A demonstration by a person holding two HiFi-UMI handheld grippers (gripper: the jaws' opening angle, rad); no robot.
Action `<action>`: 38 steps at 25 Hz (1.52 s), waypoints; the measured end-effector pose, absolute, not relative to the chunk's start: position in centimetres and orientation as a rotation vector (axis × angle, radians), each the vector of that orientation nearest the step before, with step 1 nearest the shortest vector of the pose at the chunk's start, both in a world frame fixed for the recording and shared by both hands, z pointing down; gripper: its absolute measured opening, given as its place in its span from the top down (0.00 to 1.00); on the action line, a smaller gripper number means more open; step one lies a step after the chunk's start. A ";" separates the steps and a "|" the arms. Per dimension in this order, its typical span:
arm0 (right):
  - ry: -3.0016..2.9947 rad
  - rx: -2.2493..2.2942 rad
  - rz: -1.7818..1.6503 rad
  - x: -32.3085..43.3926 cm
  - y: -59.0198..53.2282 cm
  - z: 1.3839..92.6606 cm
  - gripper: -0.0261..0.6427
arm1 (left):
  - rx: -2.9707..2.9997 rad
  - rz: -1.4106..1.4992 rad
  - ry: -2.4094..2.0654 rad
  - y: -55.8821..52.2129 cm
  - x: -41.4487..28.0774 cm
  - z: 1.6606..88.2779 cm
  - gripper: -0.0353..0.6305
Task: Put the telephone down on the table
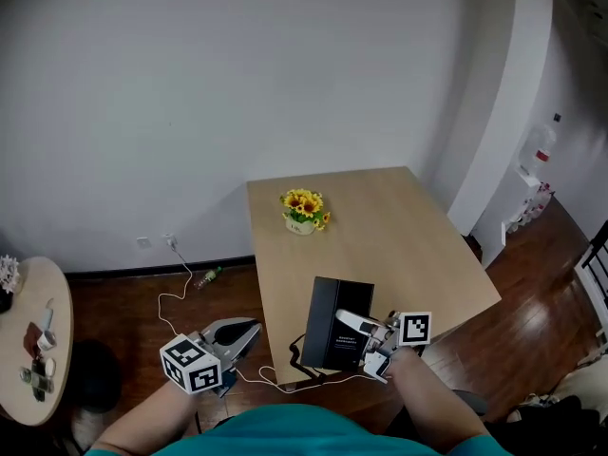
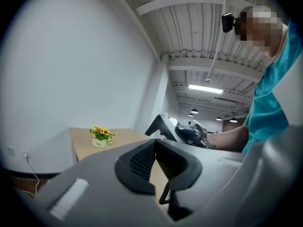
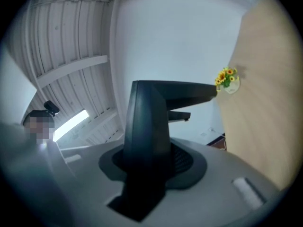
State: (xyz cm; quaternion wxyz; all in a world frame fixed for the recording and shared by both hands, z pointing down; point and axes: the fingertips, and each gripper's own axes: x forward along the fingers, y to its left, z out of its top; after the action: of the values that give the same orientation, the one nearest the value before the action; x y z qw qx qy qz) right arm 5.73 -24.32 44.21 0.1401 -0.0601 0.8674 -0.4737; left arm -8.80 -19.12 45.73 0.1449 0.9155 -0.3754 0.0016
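Holding telephone (image 1: 326,335) tilted above near tabletop (image 1: 399,226) edge, right gripper (image 1: 353,331) pinching its side. Set-down still left, by my reading. Left gripper (image 1: 249,332) pressed together, nothing clearly held.

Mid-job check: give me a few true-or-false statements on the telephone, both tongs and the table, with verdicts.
1. The right tongs grip the black telephone. True.
2. The telephone lies in the middle of the table. False: it is held at the table's near edge.
3. The left tongs hold the sunflower pot. False: they are shut on nothing, left of the table; the pot stands on the table's far part.
4. A white cable lies on the floor left of the table. True.
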 end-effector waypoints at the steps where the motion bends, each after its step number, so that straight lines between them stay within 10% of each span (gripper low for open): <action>1: 2.501 -0.175 -1.375 5.8 -25.4 44.4 0.72 | 2.632 0.001 -1.075 -20.0 -8.5 45.8 0.94; 38: 2.277 -0.584 -1.471 13.2 -62.4 60.8 0.72 | 2.686 0.215 -0.723 -51.5 -4.0 58.5 0.94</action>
State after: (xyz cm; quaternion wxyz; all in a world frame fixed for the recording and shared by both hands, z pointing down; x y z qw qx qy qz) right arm 13.18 -62.41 60.82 0.1832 -0.2072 0.8072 -0.5214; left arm -3.97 -51.51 58.47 0.1750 0.9479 -0.2552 0.0760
